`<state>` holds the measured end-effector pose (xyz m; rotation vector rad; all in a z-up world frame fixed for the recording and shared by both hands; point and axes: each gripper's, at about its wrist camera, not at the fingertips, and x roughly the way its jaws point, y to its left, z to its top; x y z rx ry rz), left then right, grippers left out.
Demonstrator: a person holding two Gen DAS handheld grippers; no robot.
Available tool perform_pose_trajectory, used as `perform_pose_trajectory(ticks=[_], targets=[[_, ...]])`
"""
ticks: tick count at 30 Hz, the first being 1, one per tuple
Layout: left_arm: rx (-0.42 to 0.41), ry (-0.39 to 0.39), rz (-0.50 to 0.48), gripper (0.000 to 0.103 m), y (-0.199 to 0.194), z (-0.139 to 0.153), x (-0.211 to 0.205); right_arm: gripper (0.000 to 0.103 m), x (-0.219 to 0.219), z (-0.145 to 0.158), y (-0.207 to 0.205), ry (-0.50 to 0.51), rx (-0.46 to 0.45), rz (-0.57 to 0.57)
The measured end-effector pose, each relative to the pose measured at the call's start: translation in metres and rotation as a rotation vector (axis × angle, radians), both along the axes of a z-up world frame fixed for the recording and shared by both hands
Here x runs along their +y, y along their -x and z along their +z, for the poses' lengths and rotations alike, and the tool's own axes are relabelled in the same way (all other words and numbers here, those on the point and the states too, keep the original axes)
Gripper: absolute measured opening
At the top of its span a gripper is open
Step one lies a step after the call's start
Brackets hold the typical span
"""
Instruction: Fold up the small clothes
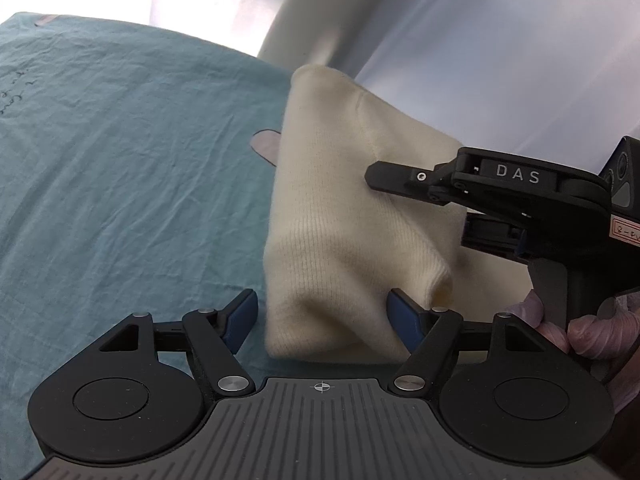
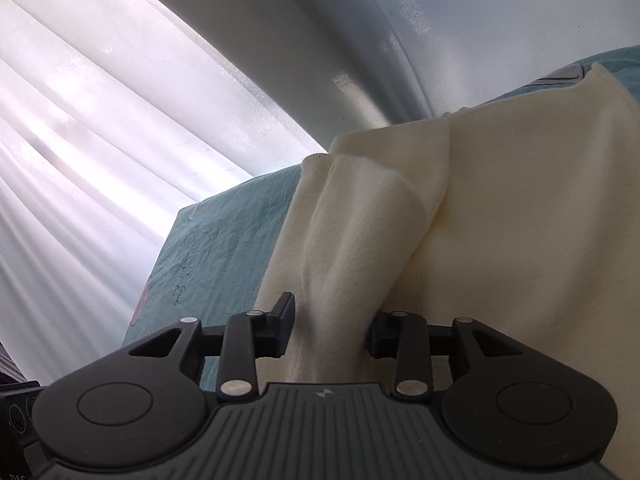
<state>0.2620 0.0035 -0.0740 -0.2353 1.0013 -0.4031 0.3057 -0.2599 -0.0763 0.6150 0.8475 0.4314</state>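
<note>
A cream knit garment (image 1: 340, 216) lies partly lifted over the teal cloth-covered surface (image 1: 120, 152). My left gripper (image 1: 324, 320) is open, its blue pads (image 1: 242, 318) on either side of the garment's near folded edge. My right gripper shows in the left wrist view (image 1: 372, 176) at the right, above the garment. In the right wrist view the right gripper (image 2: 332, 332) is open with a raised fold of the cream garment (image 2: 500, 220) between its fingers (image 2: 282, 328), and neither finger presses the fabric.
The teal cloth (image 2: 224, 236) has wrinkles, faint writing and a pale printed shape (image 1: 266, 144). White curtains (image 2: 100, 128) hang behind the surface's far edge. A gloved hand (image 1: 580, 332) holds the right gripper's handle.
</note>
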Motion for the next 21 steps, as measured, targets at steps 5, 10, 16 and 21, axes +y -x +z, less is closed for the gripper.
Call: perform_pose_trajectory(ticks=[5,10,16,21], targets=[[-0.026,-0.040,0.024,0.077,0.007,0.008,0.000,0.021,0.023,0.016,0.008,0.218,-0.100,0.031],[-0.071,-0.042,0.001,0.078,0.017,0.024,-0.001,0.017,0.041,0.049,0.039,0.503,-0.307,0.061],[-0.053,-0.082,-0.054,0.079,0.016,0.021,-0.020,0.016,0.000,0.059,0.064,0.626,-0.348,-0.028],[-0.019,-0.082,-0.106,0.079,0.015,0.010,-0.038,0.016,-0.057,0.035,0.067,0.599,-0.199,-0.163]])
